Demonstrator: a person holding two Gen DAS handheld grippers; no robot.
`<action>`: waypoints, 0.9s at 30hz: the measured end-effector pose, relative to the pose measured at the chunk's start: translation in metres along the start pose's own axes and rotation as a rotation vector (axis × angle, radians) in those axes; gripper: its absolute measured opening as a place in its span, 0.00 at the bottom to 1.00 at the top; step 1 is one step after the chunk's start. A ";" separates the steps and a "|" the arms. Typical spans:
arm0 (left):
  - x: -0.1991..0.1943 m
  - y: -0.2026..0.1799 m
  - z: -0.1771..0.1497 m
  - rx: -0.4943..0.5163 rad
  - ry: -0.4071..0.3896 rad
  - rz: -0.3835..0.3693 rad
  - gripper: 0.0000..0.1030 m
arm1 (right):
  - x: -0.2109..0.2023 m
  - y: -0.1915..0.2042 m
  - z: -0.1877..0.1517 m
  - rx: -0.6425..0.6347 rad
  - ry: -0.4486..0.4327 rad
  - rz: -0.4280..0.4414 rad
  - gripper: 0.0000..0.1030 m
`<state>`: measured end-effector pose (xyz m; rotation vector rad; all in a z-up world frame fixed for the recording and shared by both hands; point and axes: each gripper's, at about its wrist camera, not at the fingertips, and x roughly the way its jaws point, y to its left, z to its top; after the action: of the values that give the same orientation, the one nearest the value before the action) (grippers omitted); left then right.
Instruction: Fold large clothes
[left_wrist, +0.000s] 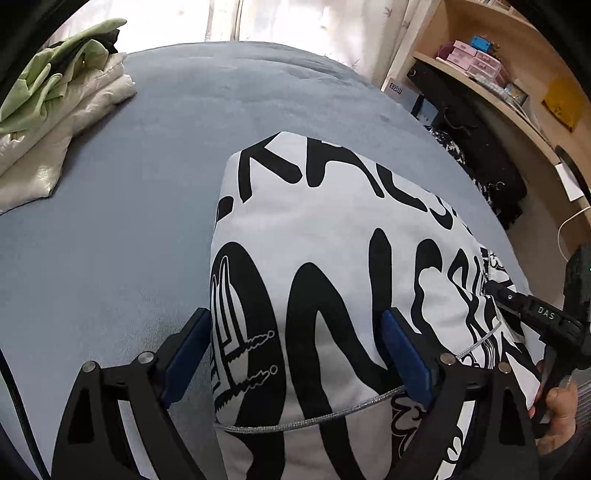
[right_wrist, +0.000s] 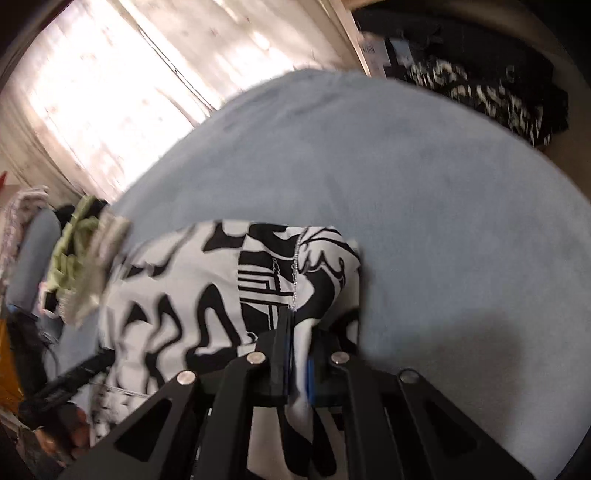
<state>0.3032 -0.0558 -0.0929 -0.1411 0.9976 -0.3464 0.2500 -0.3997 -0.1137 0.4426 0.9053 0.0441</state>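
A white garment with bold black lettering (left_wrist: 332, 258) lies partly folded on the blue bed (left_wrist: 147, 184). My left gripper (left_wrist: 295, 328) is open, its blue-padded fingers (left_wrist: 186, 354) straddling the garment's near left edge, above a grey drawstring (left_wrist: 314, 419). My right gripper (right_wrist: 299, 354) is shut on a fold of the same garment (right_wrist: 184, 288), at its right edge. The right gripper also shows at the far right of the left wrist view (left_wrist: 532, 310).
A stack of folded clothes, cream below and green on top (left_wrist: 55, 110), sits at the bed's far left. Wooden shelves with boxes (left_wrist: 498, 74) and dark clothes (left_wrist: 480, 155) stand right of the bed. Curtains (right_wrist: 110, 92) hang behind.
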 end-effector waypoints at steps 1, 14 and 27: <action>-0.002 0.000 0.001 -0.004 0.000 0.000 0.87 | -0.001 0.000 0.002 0.000 0.004 -0.007 0.07; -0.051 -0.019 0.046 0.069 -0.134 0.047 0.49 | -0.048 0.091 0.023 -0.113 -0.106 0.040 0.22; 0.014 -0.009 0.052 0.075 -0.073 0.080 0.58 | 0.041 0.077 0.034 -0.118 -0.026 -0.073 0.21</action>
<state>0.3521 -0.0712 -0.0740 -0.0460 0.9140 -0.3031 0.3126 -0.3326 -0.0965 0.2990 0.8874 0.0245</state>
